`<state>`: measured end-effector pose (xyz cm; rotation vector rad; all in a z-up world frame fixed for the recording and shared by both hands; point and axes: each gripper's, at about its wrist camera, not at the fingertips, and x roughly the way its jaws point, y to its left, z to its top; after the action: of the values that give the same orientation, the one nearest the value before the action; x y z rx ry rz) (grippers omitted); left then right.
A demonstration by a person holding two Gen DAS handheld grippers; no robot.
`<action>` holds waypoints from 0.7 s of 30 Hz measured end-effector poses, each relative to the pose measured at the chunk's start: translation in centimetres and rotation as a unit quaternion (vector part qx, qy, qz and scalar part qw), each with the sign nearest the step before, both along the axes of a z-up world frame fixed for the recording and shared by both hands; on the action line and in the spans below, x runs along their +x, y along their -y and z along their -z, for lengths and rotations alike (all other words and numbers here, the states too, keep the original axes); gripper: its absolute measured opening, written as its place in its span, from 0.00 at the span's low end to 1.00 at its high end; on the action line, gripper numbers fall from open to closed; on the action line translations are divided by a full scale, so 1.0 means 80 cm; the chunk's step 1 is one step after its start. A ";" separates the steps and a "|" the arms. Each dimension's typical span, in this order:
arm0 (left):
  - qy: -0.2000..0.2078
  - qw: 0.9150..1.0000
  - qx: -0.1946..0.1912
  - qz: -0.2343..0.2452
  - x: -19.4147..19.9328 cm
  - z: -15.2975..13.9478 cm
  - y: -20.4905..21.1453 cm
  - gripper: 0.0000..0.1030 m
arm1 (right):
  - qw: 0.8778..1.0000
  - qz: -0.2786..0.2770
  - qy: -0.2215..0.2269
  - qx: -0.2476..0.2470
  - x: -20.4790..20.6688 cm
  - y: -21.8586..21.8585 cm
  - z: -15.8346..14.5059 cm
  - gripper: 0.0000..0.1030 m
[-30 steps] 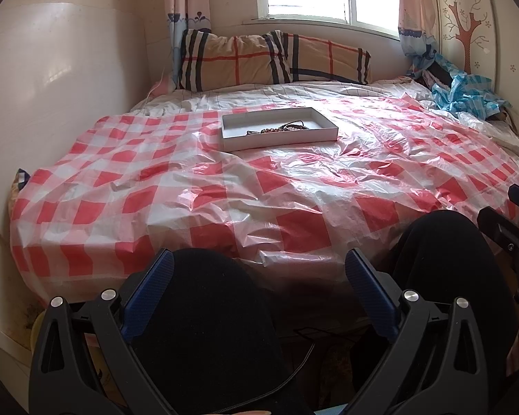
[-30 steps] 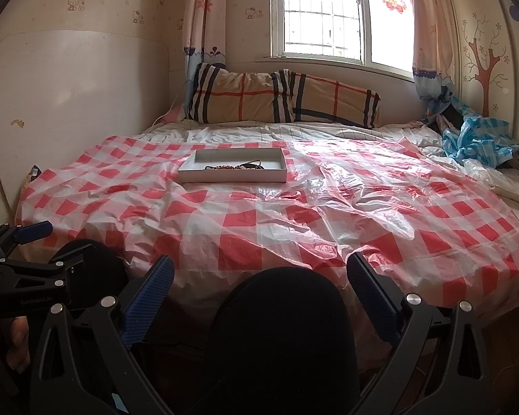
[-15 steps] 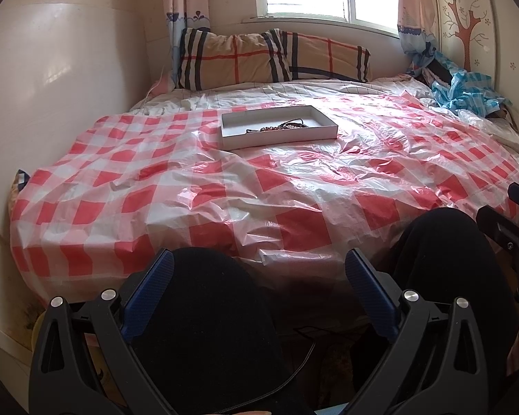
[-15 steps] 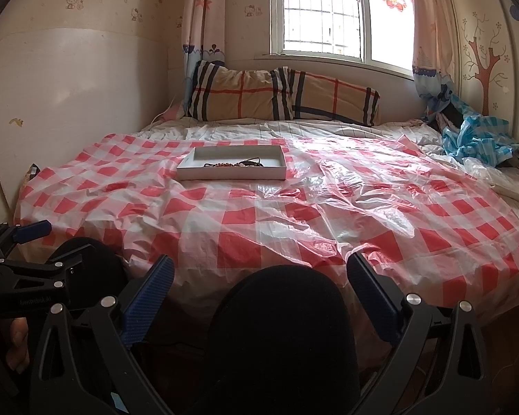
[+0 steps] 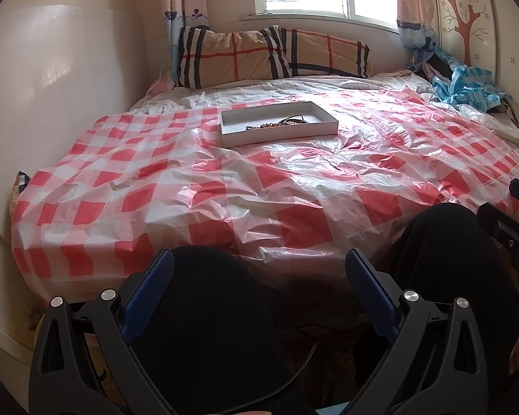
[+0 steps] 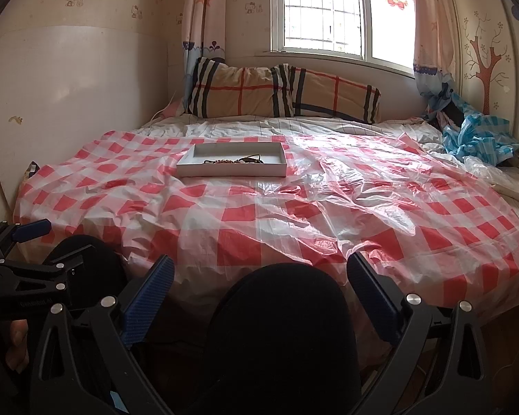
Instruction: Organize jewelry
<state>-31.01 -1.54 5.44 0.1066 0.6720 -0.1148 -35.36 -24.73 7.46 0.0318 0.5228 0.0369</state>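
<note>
Jewelry [image 5: 276,124] lies in a loose dark and beaded string inside a shallow white tray [image 5: 231,138] set on the bed [image 5: 225,186], out on the red and white checked plastic sheet [image 6: 238,214] toward the pillows [image 6: 280,93]. From the left tool [image 5: 259,287] the tray sits at about 12 o'clock, well apart; from the right tool [image 6: 259,290] it sits at about 11 o'clock, also well apart. Both tools hang low over the person's knees [image 5: 207,311] at the foot edge of the bed, fingers spread wide and holding nothing. The string's long axis runs roughly 9 to 3 o'clock, along the length of the tray, so a tool coming straight forward would likely meet it broadside. By my judgement the left tool has the straighter line to the tray, though neither is clearly nearer. Between the tools and the tray there is only crinkled sheet, nothing standing in the way; the tray's low near wall is the 1 thing to clear. A heap of blue checked cloth [image 6: 481,138] lies at about 2 o'clock by the wall, far off the path, and individual pieces in the tray are too small to tell apart
</note>
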 end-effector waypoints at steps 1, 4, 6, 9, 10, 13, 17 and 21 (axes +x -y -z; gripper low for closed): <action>0.000 1.000 0.000 0.000 0.000 0.000 0.000 0.93 | 1.000 0.000 0.000 0.000 0.000 0.000 0.000 0.93; -0.001 1.000 0.000 0.000 0.001 0.000 -0.001 0.93 | 1.000 0.000 0.000 0.000 -0.001 0.001 0.000 0.93; -0.001 1.000 0.000 0.000 0.001 0.000 0.000 0.93 | 1.000 0.000 0.000 0.000 0.001 0.000 -0.001 0.93; -0.002 1.000 0.000 -0.001 0.001 0.001 0.000 0.93 | 1.000 0.000 -0.001 0.000 -0.001 0.002 0.001 0.93; -0.003 1.000 0.000 0.001 0.002 0.001 0.000 0.93 | 1.000 0.000 -0.001 0.000 0.000 0.002 0.000 0.93; -0.023 1.000 -0.005 0.010 0.007 0.006 0.000 0.93 | 1.000 0.000 -0.001 0.001 0.001 0.002 0.001 0.93; -0.034 0.999 0.006 0.018 0.006 0.012 0.006 0.93 | 1.000 -0.001 -0.002 0.002 0.001 0.002 0.002 0.93; -0.015 1.000 0.018 0.009 0.000 0.009 0.008 0.93 | 1.000 0.000 -0.002 0.005 0.000 0.005 0.005 0.93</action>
<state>-30.98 -2.16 4.71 0.1457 0.7025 -0.1213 -35.40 -25.11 7.10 0.0412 0.5259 0.0390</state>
